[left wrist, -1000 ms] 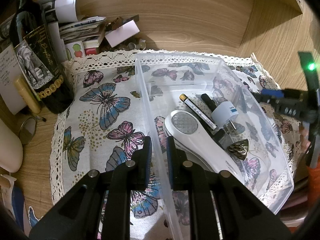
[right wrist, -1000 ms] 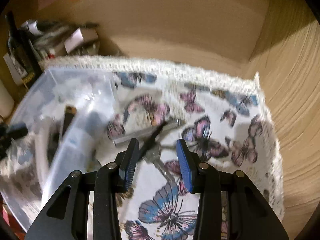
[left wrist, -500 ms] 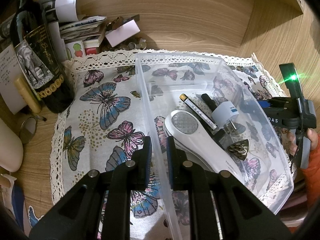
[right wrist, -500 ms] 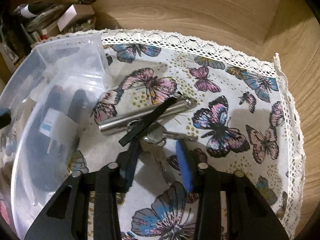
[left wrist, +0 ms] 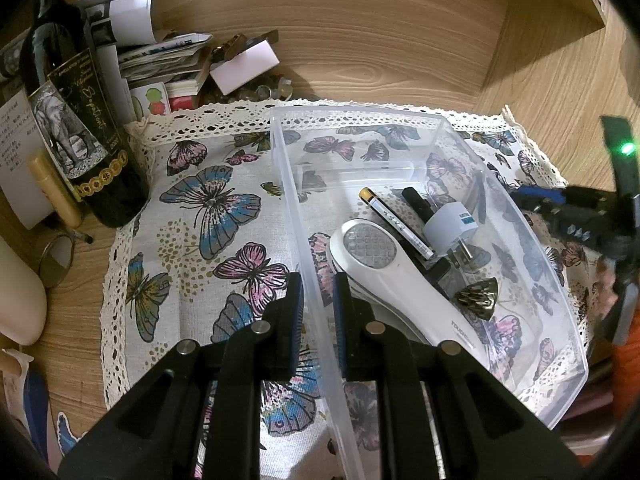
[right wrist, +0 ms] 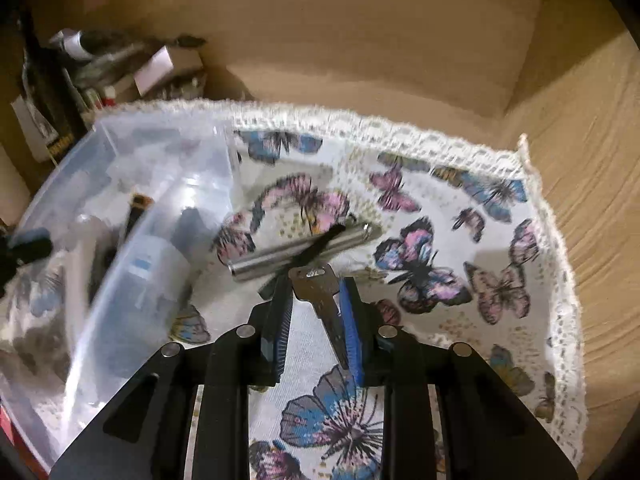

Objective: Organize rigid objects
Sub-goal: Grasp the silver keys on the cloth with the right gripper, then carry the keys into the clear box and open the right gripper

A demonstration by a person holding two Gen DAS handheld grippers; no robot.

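A clear plastic bin (left wrist: 532, 248) sits on the butterfly cloth (left wrist: 208, 216). In it lie a white handheld device (left wrist: 400, 280), a pen (left wrist: 394, 220), a white plug adapter (left wrist: 450, 222) and a small metal piece (left wrist: 478, 294). My left gripper (left wrist: 318, 296) is shut on the bin's left wall. In the right wrist view my right gripper (right wrist: 314, 308) holds a silver key (right wrist: 320, 292) between its fingers, above the cloth. A silver metal tube (right wrist: 296, 250) with a black strip across it lies just beyond. The bin (right wrist: 132, 240) is to its left.
A dark wine bottle (left wrist: 80, 128), stacked papers and small boxes (left wrist: 180, 64) stand at the back left. A small round mirror (left wrist: 56, 256) lies left of the cloth. Wooden walls close the back and right.
My right gripper has closed in on the key and the key now stands lifted between the fingers. The left gripper and bin have not moved.
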